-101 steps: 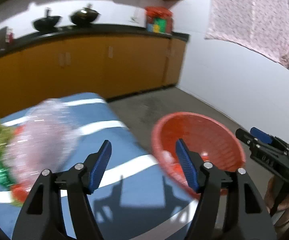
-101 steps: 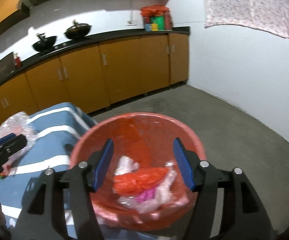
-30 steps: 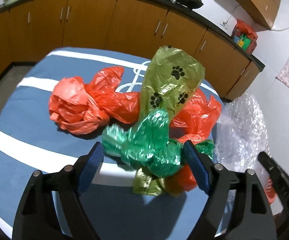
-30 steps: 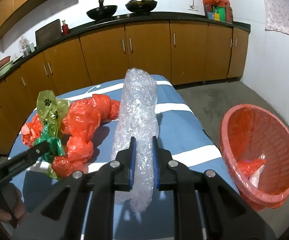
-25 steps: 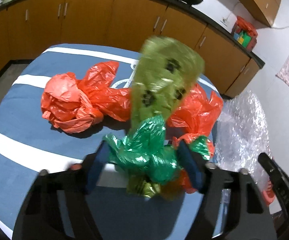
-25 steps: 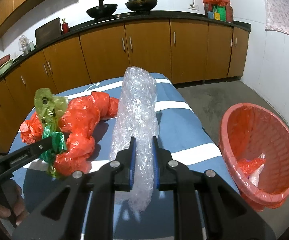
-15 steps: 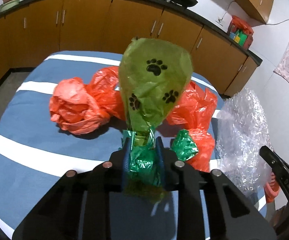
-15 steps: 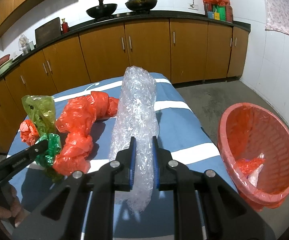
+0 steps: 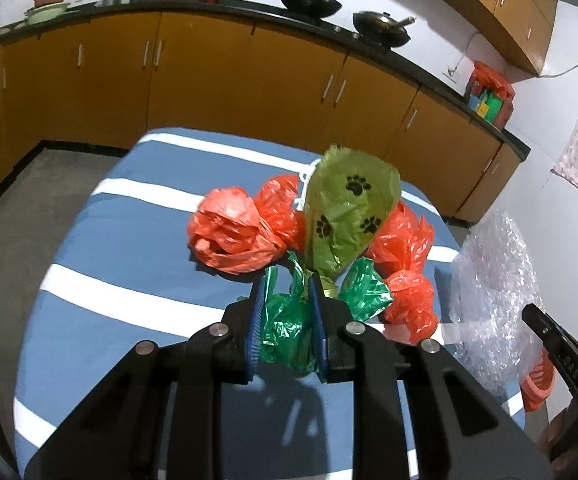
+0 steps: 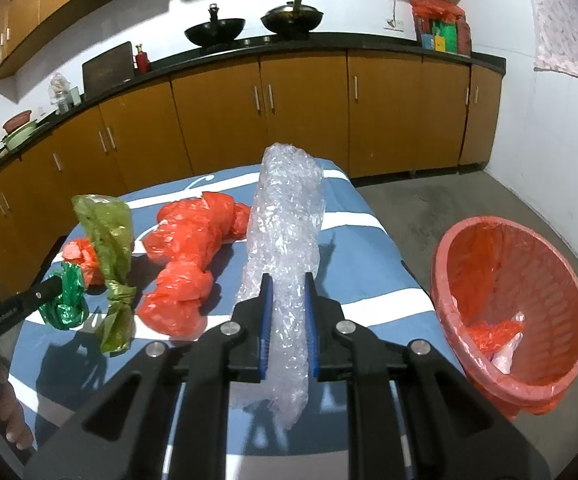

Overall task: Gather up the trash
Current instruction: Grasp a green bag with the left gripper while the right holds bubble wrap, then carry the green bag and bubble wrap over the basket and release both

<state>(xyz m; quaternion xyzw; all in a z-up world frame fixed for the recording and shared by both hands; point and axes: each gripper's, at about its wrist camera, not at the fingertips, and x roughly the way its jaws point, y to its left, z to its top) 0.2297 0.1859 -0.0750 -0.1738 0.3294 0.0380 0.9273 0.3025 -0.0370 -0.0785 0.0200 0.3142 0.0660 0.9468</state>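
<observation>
- L gripper (image 9: 287, 312): blue pads clamped on the crumpled dark-green foil bag (image 9: 289, 330). An olive paw-print bag (image 9: 347, 218) stands up out of the same bunch, above the pads.
- From the R wrist cam, that bunch hangs clear of the tabletop, shadow below it; the olive bag's knotted tail droops down beside the foil.
- R gripper (image 10: 287, 316): pads pressed together on a roll of clear bubble wrap (image 10: 285, 232). The roll sticks up and fwd past the pads, a loose end dangles beneath them.
- Table (image 10: 361, 304) w/ blue cloth and white stripes carries the rest of the trash.
- Long orange bag (image 10: 187, 256) lies on the cloth btwn the olive bag and the bubble wrap, not held by either tool.
- 2nd orange bag (image 9: 233, 236), balled up, sits on the cloth to the left of the paw-print bag in the L cam.
- Red basket (image 10: 529, 280) w/ orange liner is off the table's right edge, tilted toward the cam; a few scraps of orange and pale plastic in the bottom.
- Person's hand (image 10: 7, 420) shows at lower left of the R cam.
</observation>
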